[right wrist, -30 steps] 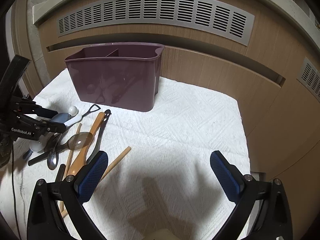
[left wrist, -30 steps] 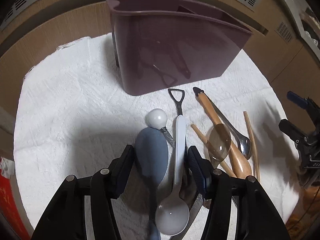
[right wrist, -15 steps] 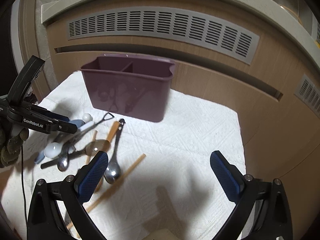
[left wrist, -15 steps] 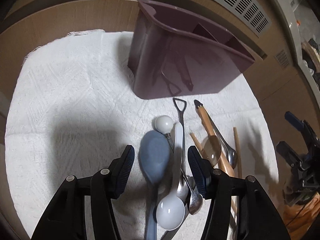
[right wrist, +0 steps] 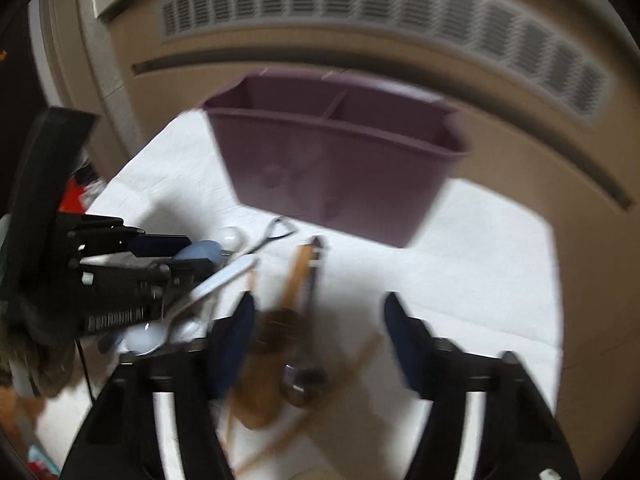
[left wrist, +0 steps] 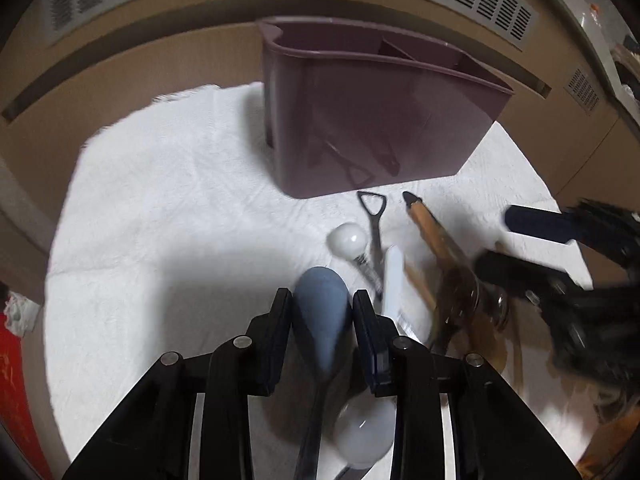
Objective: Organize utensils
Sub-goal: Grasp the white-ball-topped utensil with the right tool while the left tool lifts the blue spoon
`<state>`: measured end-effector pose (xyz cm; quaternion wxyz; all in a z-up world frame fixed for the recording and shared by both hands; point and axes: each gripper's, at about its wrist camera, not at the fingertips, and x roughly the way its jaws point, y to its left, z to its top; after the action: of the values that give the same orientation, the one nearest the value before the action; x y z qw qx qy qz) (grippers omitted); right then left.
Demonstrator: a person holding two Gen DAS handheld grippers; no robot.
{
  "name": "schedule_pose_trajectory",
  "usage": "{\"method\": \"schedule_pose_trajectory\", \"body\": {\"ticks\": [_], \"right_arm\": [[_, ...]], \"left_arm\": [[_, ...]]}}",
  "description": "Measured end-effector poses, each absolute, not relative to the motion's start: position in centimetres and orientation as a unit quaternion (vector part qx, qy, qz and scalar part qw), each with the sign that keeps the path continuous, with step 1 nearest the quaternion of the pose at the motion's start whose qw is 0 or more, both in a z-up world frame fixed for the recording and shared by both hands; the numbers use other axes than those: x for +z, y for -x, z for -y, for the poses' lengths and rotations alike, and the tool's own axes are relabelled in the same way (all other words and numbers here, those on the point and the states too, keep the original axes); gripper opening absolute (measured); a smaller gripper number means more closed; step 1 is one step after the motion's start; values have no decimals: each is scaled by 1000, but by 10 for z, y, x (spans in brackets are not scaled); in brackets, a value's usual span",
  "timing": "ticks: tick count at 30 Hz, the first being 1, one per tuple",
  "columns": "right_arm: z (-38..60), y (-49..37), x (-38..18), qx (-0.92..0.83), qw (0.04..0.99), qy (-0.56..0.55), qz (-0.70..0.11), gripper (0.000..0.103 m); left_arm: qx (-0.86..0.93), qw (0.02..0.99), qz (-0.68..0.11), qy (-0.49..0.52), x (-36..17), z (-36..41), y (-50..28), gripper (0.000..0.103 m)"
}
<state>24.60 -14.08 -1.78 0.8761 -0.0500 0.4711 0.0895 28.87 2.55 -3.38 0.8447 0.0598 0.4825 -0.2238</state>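
While caddy (left wrist: 380, 120) stands at towel (left wrist: 168, 208) rear, we see left gripper (left wrist: 322, 312) pinching blue spoon (left wrist: 322, 320) before caddy; right gripper (right wrist: 320, 320) spread above wooden spoon (right wrist: 294, 280), near caddy front.

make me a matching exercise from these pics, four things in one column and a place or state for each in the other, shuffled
Column one:
1. left gripper
2. right gripper
3. blue-grey spoon
4. purple caddy

Column two:
a. open, above the wooden utensils
b. stands upright at the back of the white towel
c. closed around a utensil's broad end
d. held between two fingers

Pairs: 1-c, 2-a, 3-d, 4-b
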Motion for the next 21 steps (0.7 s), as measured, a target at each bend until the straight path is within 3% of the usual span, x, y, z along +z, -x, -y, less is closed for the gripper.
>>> {"method": "schedule_pose_trajectory", "body": {"ticks": [3, 14, 15, 21], "right_arm": [[122, -261, -27, 125, 862, 40, -489, 32], [61, -301, -56, 117, 849, 81, -508, 31], [60, -300, -56, 119, 848, 84, -509, 21], [88, -267, -19, 151, 858, 57, -489, 20]], "left_arm": [[-218, 857, -464, -57, -26, -46, -263, 32], [-230, 880, -414, -21, -5, -50, -225, 32], [-227, 882, -411, -20, -2, -48, -226, 32], [-231, 884, -406, 0, 5, -38, -217, 32]]}}
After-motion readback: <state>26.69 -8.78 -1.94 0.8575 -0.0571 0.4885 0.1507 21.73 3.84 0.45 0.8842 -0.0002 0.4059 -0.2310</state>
